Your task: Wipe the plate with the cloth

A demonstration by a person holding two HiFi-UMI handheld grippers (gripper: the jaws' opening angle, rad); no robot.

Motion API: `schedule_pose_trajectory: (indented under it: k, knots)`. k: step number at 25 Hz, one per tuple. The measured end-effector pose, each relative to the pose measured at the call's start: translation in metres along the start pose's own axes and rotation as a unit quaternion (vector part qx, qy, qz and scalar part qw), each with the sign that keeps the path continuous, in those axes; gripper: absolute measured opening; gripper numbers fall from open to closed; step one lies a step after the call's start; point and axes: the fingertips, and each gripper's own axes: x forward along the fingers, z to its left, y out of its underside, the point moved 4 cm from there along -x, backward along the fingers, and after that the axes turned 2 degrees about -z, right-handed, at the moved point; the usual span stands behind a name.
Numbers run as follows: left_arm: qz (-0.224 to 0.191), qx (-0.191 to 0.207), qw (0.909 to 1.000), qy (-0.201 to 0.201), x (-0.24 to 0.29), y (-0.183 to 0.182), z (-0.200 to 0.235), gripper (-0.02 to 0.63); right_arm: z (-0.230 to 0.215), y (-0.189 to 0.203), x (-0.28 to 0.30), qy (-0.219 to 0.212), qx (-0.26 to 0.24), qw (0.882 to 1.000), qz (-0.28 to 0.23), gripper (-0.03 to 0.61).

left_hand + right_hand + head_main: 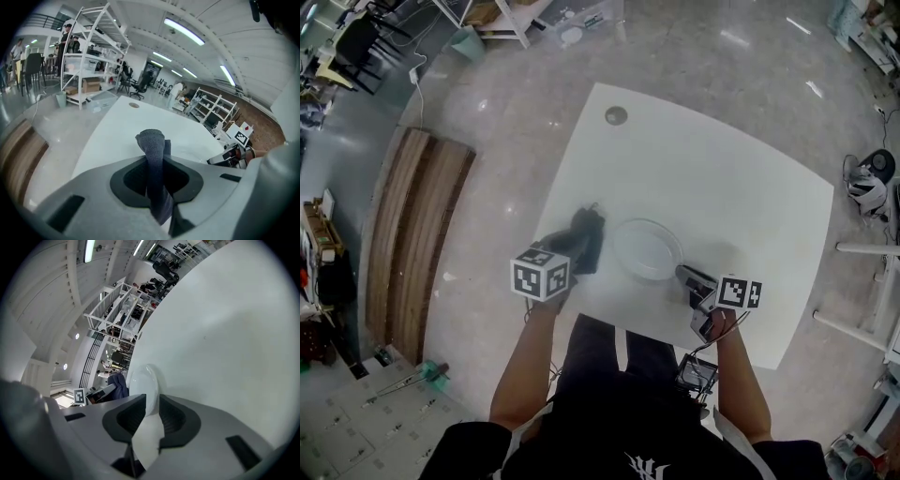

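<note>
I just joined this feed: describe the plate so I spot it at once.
Find the big white table; near the edge closest to the person sits a shallow round plate. It is pale and glossy, its rim clamped in the jaws of the right gripper, unlike the dark cloth beside it.

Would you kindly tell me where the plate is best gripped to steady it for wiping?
On the plate, take the thin right-hand rim, coming in low from the right: it lies flat and shallow, so only the rim fits between jaws. The right gripper pinches it there, leaving the middle free for the cloth.
</note>
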Motion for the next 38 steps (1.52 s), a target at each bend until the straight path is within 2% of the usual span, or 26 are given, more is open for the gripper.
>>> schedule_pose_trajectory:
  k: [3, 5, 6, 9, 12, 15, 18, 21, 26, 30, 35, 38]
  knots:
    - [-0.013, 0.008, 0.9999, 0.002, -0.008, 0.000, -0.012, 0.049, -0.005, -0.002, -0.013, 0.010, 0.004, 1.000, -0.013, 0.080]
    - [-0.035, 0.007, 0.9992, 0.017, -0.016, 0.000, -0.022, 0.049, -0.009, -0.002, -0.027, 0.012, 0.005, 0.999, -0.033, 0.080]
    - [-0.054, 0.004, 0.9981, 0.030, -0.021, -0.001, -0.029, 0.049, -0.007, -0.003, -0.036, 0.006, -0.001, 0.999, -0.049, 0.040]
    - [-0.126, -0.008, 0.9881, 0.088, -0.042, -0.007, -0.054, 0.051, 0.018, -0.009, -0.068, -0.034, -0.070, 0.991, -0.107, 0.008]
    - [-0.181, -0.019, 0.9734, 0.139, -0.069, -0.009, -0.087, 0.051, 0.059, -0.007, -0.101, -0.084, -0.165, 0.971, -0.148, 0.005]
    - [-0.210, -0.015, 0.9609, 0.180, -0.091, -0.006, -0.123, 0.051, 0.099, 0.003, -0.134, -0.122, -0.240, 0.945, -0.184, 0.005]
    - [-0.224, 0.001, 0.9507, 0.215, -0.111, -0.002, -0.146, 0.051, 0.134, 0.019, -0.150, -0.150, -0.284, 0.922, -0.216, 0.005]
    - [-0.223, 0.036, 0.9470, 0.229, -0.131, 0.003, -0.162, 0.051, 0.167, 0.041, -0.158, -0.165, -0.323, 0.902, -0.235, 0.005]
    - [-0.228, 0.082, 0.9358, 0.256, -0.173, 0.008, -0.176, 0.051, 0.209, 0.080, -0.180, -0.149, -0.367, 0.878, -0.270, 0.003]
    - [-0.234, 0.105, 0.9260, 0.277, -0.219, 0.042, -0.171, 0.051, 0.217, 0.134, -0.184, -0.098, -0.385, 0.876, -0.272, 0.003]
    - [-0.233, 0.085, 0.9289, 0.275, -0.256, 0.091, -0.143, 0.051, 0.224, 0.189, -0.187, -0.078, -0.388, 0.869, -0.297, 0.003]
    - [-0.236, 0.076, 0.9300, 0.271, -0.274, 0.110, -0.133, 0.051, 0.226, 0.213, -0.186, -0.071, -0.384, 0.870, -0.302, 0.003]
